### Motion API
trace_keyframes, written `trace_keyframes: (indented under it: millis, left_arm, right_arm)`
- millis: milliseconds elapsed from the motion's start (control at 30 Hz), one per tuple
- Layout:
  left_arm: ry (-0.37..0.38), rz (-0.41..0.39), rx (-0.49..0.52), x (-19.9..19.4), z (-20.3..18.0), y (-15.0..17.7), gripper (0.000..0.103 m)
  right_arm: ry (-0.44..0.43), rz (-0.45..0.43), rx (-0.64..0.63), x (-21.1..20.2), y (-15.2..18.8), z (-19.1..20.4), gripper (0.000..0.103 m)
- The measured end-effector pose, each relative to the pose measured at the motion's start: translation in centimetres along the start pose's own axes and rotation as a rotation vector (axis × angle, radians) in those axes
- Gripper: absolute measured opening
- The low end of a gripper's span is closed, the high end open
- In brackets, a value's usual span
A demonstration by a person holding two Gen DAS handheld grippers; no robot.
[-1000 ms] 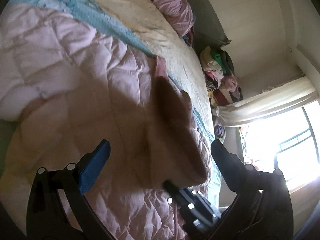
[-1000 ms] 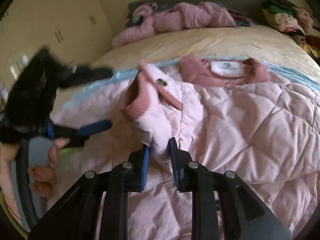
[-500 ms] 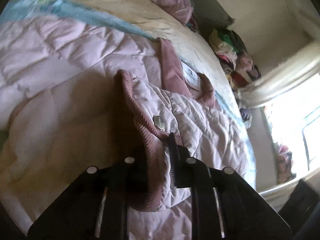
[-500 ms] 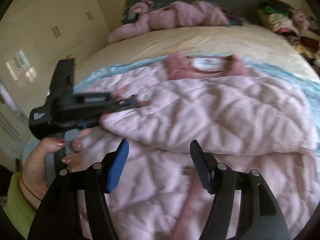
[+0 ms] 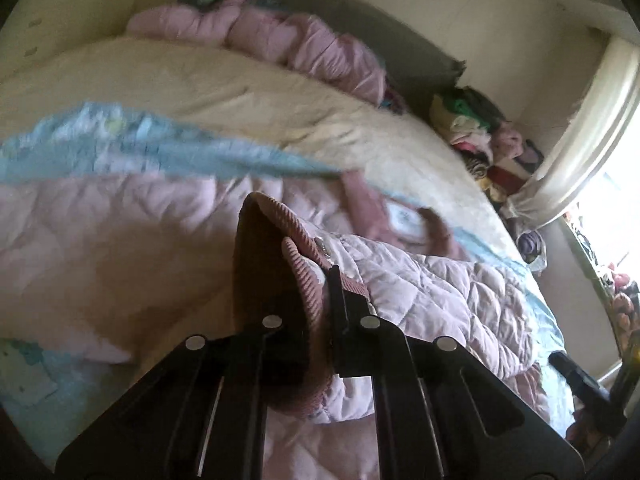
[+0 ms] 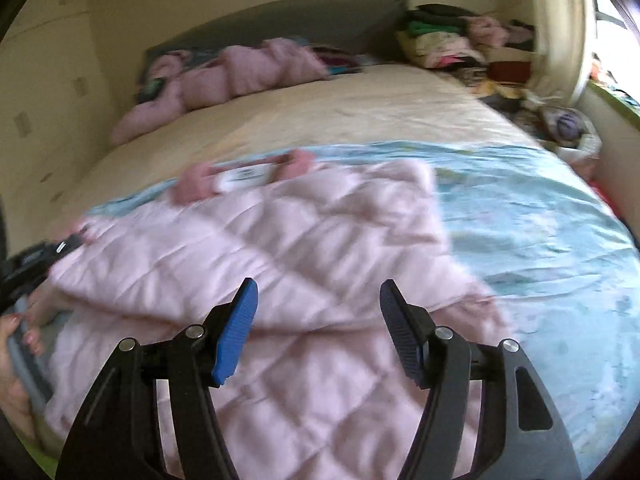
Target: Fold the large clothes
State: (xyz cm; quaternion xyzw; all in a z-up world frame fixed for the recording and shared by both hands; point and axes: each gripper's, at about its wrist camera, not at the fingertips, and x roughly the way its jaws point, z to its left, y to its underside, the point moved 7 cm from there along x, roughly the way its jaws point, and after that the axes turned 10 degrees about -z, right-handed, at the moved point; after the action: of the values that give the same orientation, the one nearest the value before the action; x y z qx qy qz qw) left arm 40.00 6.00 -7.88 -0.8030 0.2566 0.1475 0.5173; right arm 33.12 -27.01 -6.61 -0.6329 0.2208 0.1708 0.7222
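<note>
A pink quilted jacket (image 6: pixel 280 240) lies spread on the bed, with its darker pink collar and white label (image 6: pixel 244 174) at the far side. One sleeve is folded across the body. My left gripper (image 5: pixel 320 276) is shut on that sleeve's ribbed cuff (image 5: pixel 308 256) and holds it a little above the jacket (image 5: pixel 440 300). In the right wrist view this gripper shows blurred at the far left, held by a person's hand (image 6: pixel 16 344). My right gripper (image 6: pixel 316 292) hangs open over the jacket's near part, with nothing between its blue pads.
A light blue blanket (image 6: pixel 540 220) lies under the jacket over a cream sheet (image 6: pixel 340 112). Bundled pink clothing (image 6: pixel 240 72) sits by the grey headboard. A pile of clothes (image 6: pixel 452 40) stands at the far right corner beside a curtain and bright window.
The right gripper let go of the sleeve cuff, opened and swung right over the jacket. The left gripper, open a second ago, closed on the cuff and lifted slightly.
</note>
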Motion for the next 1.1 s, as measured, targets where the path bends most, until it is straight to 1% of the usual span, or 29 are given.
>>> trace_keyframes:
  millis: [100,133,200,267,300,367,433,467,567,700,767,833,900,933,967,1000,1067,1100]
  left_arm:
    - [-0.020,0.020,0.004,0.7,0.4,0.6,0.002]
    - [-0.022,0.019,0.011,0.6,0.4,0.6,0.002]
    - [-0.030,0.014,0.032,0.5,0.3,0.7,0.002]
    - [-0.042,0.023,0.039,0.6,0.7,1.0,0.002]
    - [-0.047,0.028,0.040,0.8,0.9,1.2,0.002]
    - [-0.060,0.040,0.040,1.1,1.1,1.6,0.002]
    - [-0.080,0.053,0.054,1.6,1.5,2.2,0.002]
    - [-0.082,0.061,0.052,1.8,1.7,2.4,0.002]
    - [-0.081,0.077,0.042,2.2,1.9,2.9,0.003]
    - [-0.073,0.104,0.053,3.1,1.8,3.8,0.004]
    - [-0.076,0.117,0.055,3.7,1.8,4.3,0.005]
    - [-0.086,0.116,0.062,3.7,1.7,4.4,0.006]
    - [-0.112,0.117,0.086,3.1,1.5,4.0,0.011]
    - [-0.127,0.115,0.101,2.6,1.4,3.7,0.014]
    - [-0.138,0.117,0.113,2.2,1.2,3.4,0.020]
    - [-0.163,0.105,0.139,1.5,0.8,2.8,0.023]
    - [-0.179,0.060,0.186,0.0,-0.5,1.8,0.041]
    - [-0.177,0.045,0.201,-0.5,-1.1,1.5,0.045]
  right_arm:
    - [0.033,0.012,-0.021,1.8,-0.5,-0.8,0.063]
    - [0.030,0.018,-0.025,2.4,-0.6,-0.8,0.063]
    - [-0.007,0.037,-0.020,4.1,-0.9,-0.6,0.063]
    - [-0.010,0.053,-0.019,5.1,-1.1,-0.1,0.063]
    - [-0.022,0.067,-0.016,6.3,-1.2,-0.2,0.064]
    - [-0.039,0.103,0.015,7.6,-1.1,-0.2,0.064]
    - [0.005,0.169,0.043,9.6,-0.3,-1.2,0.065]
    - [0.009,0.197,0.066,10.3,0.0,-1.6,0.065]
    - [0.014,0.233,0.133,11.5,0.7,-2.8,0.065]
    - [0.031,0.240,0.157,12.9,1.8,-3.9,0.065]
    - [0.044,0.239,0.136,13.6,2.4,-4.0,0.065]
    - [0.059,0.239,0.120,13.5,2.2,-3.8,0.065]
    - [0.066,0.236,0.112,12.3,1.7,-3.5,0.065]
    - [0.053,0.222,0.114,11.6,1.4,-3.4,0.066]
    - [0.024,0.202,0.112,10.7,1.2,-2.9,0.066]
    - [-0.004,0.180,0.097,9.5,1.0,-2.1,0.067]
    - [-0.025,0.156,0.060,8.1,1.0,-0.8,0.070]
    - [-0.047,0.149,0.042,7.4,1.3,0.0,0.071]
